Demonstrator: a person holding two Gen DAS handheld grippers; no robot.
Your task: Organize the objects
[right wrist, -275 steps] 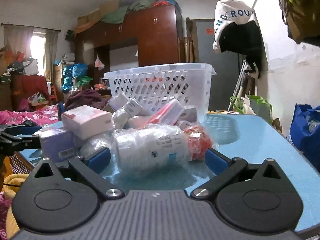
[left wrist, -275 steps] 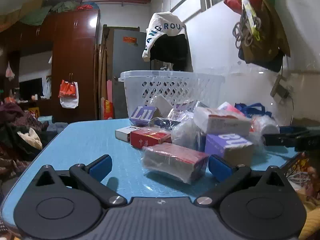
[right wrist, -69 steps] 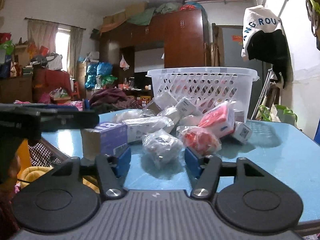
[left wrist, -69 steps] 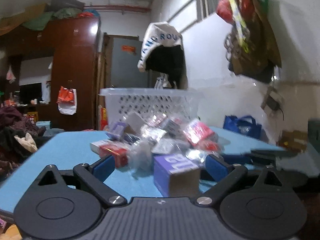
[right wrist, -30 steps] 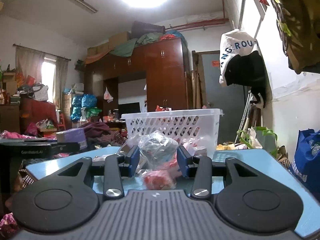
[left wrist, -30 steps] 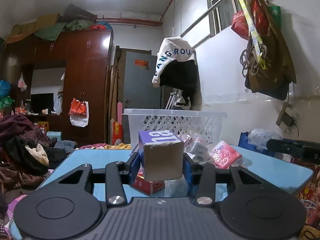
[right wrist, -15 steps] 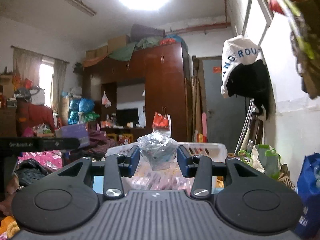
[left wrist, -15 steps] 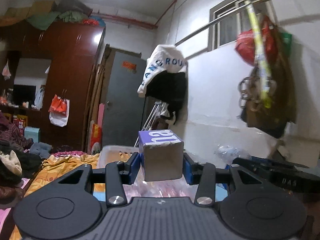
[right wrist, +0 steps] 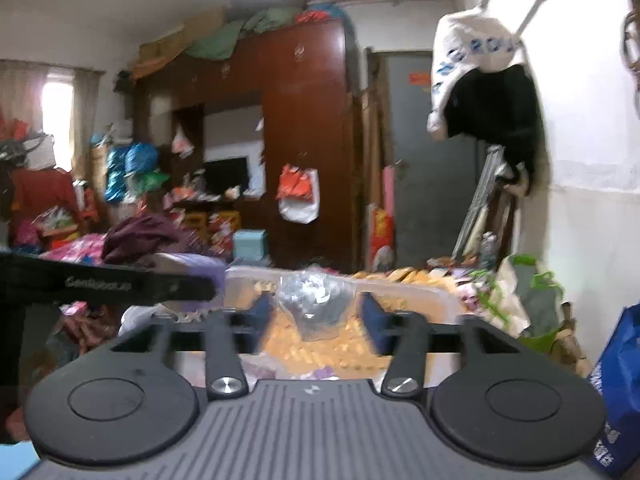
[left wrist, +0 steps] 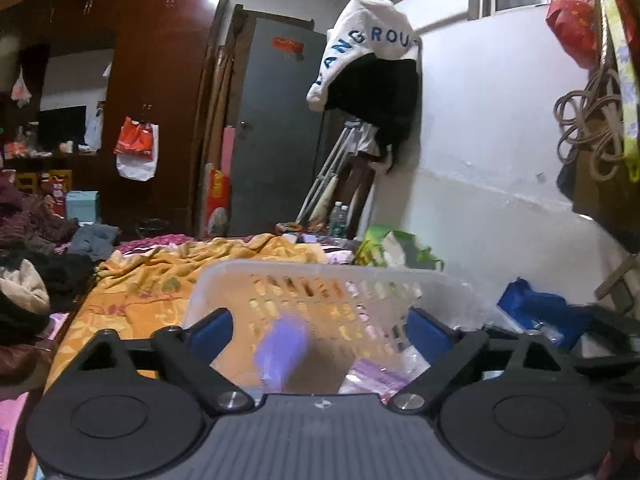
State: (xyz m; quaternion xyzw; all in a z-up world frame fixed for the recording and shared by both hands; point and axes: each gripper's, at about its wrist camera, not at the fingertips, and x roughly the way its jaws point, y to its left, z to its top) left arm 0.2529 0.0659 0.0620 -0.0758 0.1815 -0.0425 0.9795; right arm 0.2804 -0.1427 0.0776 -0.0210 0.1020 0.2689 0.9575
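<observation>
Grippers both sit above the white basket (left wrist: 224, 280), each aimed a little downward over its near rim. Your left gripper (left wrist: 318, 330) has its jaws opening, blue pads (left wrist: 210, 330) wide apart and touching nothing. The purple box (left wrist: 282, 350) is a blurred streak between them, clear of both pads, over the basket's interior at about six o'clock from the far rim. It seems tipped with its purple face toward ten o'clock, though the blur leaves its long axis unclear.

Your right gripper (right wrist: 318, 314) is also opening, but its pads (right wrist: 262, 312) stand closer. The clear plastic bundle (right wrist: 316, 304) sits between them above the basket, with a sliver of gap on either side. It is a rounded lump without any evident long axis.
</observation>
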